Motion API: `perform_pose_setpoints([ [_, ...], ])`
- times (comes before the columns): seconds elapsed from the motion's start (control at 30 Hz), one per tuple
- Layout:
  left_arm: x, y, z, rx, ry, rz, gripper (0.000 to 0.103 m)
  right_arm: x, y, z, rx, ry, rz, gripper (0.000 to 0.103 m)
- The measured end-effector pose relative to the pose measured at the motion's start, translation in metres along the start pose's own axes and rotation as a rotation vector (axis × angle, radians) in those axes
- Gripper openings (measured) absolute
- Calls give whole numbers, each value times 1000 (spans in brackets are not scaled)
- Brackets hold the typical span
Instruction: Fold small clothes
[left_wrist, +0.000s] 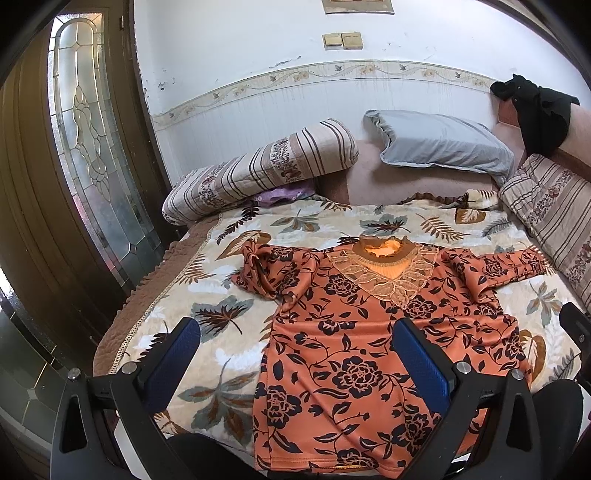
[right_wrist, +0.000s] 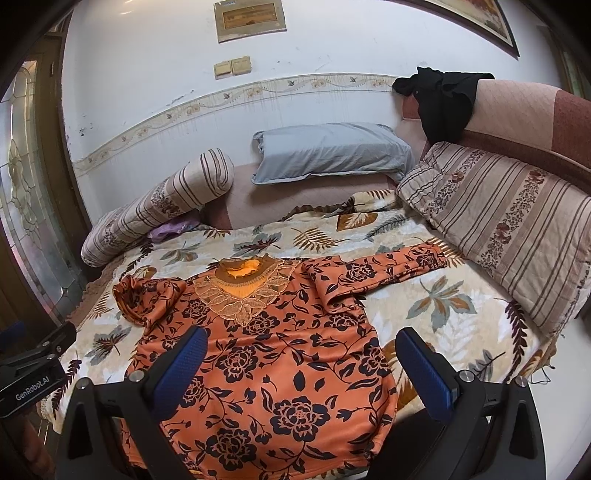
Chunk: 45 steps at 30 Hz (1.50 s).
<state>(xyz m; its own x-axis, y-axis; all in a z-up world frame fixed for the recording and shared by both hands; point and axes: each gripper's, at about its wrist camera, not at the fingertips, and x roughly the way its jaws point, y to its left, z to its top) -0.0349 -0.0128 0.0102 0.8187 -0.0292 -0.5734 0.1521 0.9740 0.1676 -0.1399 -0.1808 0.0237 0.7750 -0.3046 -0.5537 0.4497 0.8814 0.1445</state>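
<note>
So, folding has not visibly begun — the orange floral top (left_wrist: 354, 354) lies face up and spread on the leaf-print blanket (left_wrist: 229, 384), hem toward the cameras, lace collar (left_wrist: 384, 273) at the far end.

Landmark for all positions: the collar.
- Sleeve left of the collar (left_wrist: 266, 269): bunched and crumpled in on itself, not laid flat.
- Sleeve right of the collar (right_wrist: 388, 269): stretched outward, lying fairly straight toward the striped cushion (right_wrist: 509, 229).
- Body below the collar: mostly flat, some ripples near the right armpit.
- Beyond the collar, well apart: grey pillow (right_wrist: 328, 151), striped bolster (left_wrist: 258, 170), black garment (right_wrist: 443, 99) draped over the headboard.

Left gripper (left_wrist: 295, 354): fingers spread wide, holding nothing, hovering over the left edge of the hem end. Right gripper (right_wrist: 299, 358): likewise released and empty, over the right side of the body; the cloth shows between its blue pads (right_wrist: 424, 365).

Judgement: zero folds done. Left to do, likely: flatten the bunched sleeve, bring both sleeves in across the body, then fold hem toward collar
</note>
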Motion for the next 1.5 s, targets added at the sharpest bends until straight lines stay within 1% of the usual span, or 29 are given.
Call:
perform_pose_setpoints([
  [0.2, 13, -3, 4, 12, 11, 3, 103, 14, -4, 5, 3, 14, -4, 103],
  [0.27, 30, -4, 7, 11, 36, -24, 103, 30, -15, 13, 26, 32, 16, 103],
  [0.37, 72, -2, 14, -6, 117, -122, 103, 66, -43, 23, 108, 71, 75, 103],
  [0.4, 94, -2, 17, -8, 142, -149, 103, 87, -59, 26, 158, 100, 116, 103],
  [0.43, 111, -3, 18, -4, 157, -154, 103, 104, -73, 28, 205, 121, 150, 103],
  [0.47, 139, -5, 20, 5, 176, -161, 103, 128, -93, 30, 270, 144, 180, 103],
  [0.53, 183, -8, 21, 22, 208, -162, 103, 179, -135, 29, 417, 199, 187, 103],
  [0.57, 198, -9, 21, 25, 223, -156, 103, 202, -157, 27, 504, 209, 189, 103],
  [0.6, 226, -10, 21, 22, 254, -150, 103, 220, -175, 24, 574, 210, 191, 103],
  [0.63, 238, -9, 20, 16, 263, -149, 103, 245, -199, 20, 668, 213, 189, 102],
  [0.67, 259, -7, 19, -2, 269, -145, 103, 258, -212, 17, 719, 216, 177, 101],
  [0.7, 270, -5, 19, -13, 270, -144, 103, 276, -231, 14, 802, 220, 155, 97],
  [0.73, 284, -5, 18, -31, 262, -146, 103, 290, -245, 12, 860, 223, 153, 92],
  [0.77, 289, -4, 17, -41, 256, -149, 103, 309, -263, 11, 935, 234, 158, 90],
  [0.83, 305, -4, 13, -62, 232, -138, 103, 328, -283, 13, 1003, 224, 116, 81],
  [0.9, 314, -8, 8, -60, 239, -149, 103, 347, -299, 16, 1034, 212, 73, 76],
  [0.93, 316, -11, 7, -45, 247, -154, 103, 357, -305, 18, 1050, 216, 59, 72],
  [1.03, 318, -18, 6, 27, 207, -129, 103, 372, -313, 28, 1045, 176, 36, 68],
  [1.07, 320, -18, 6, 35, 200, -122, 103, 376, -311, 33, 1020, 165, 24, 63],
  [1.1, 321, -17, 6, 32, 200, -131, 103, 385, -312, 35, 993, 164, 12, 40],
  [1.13, 324, -14, 8, 13, 200, -151, 103, 391, -313, 34, 983, 175, 10, 19],
  [1.2, 324, -7, 13, -27, 187, -165, 103, 392, -311, 31, 978, 159, 0, 15],
  [1.23, 323, -3, 17, -49, 169, -166, 103, 389, -305, 36, 949, 143, -2, 11],
  [1.3, 319, 3, 21, -77, 138, -153, 103, 375, -283, 60, 838, 67, 48, 10],
  [1.33, 317, 8, 24, -91, 123, -139, 103, 362, -264, 73, 777, 24, 103, 10],
  [1.37, 317, 11, 25, -100, 117, -130, 103, 354, -251, 80, 745, 6, 142, 10],
  [1.4, 316, 14, 26, -110, 114, -125, 103, 342, -229, 89, 699, -16, 208, 10],
  [1.47, 316, 21, 27, -128, 111, -118, 103, 326, -185, 101, 620, -25, 299, 10],
  [1.5, 317, 25, 27, -138, 108, -106, 103, 319, -156, 105, 569, -15, 352, 10],
])
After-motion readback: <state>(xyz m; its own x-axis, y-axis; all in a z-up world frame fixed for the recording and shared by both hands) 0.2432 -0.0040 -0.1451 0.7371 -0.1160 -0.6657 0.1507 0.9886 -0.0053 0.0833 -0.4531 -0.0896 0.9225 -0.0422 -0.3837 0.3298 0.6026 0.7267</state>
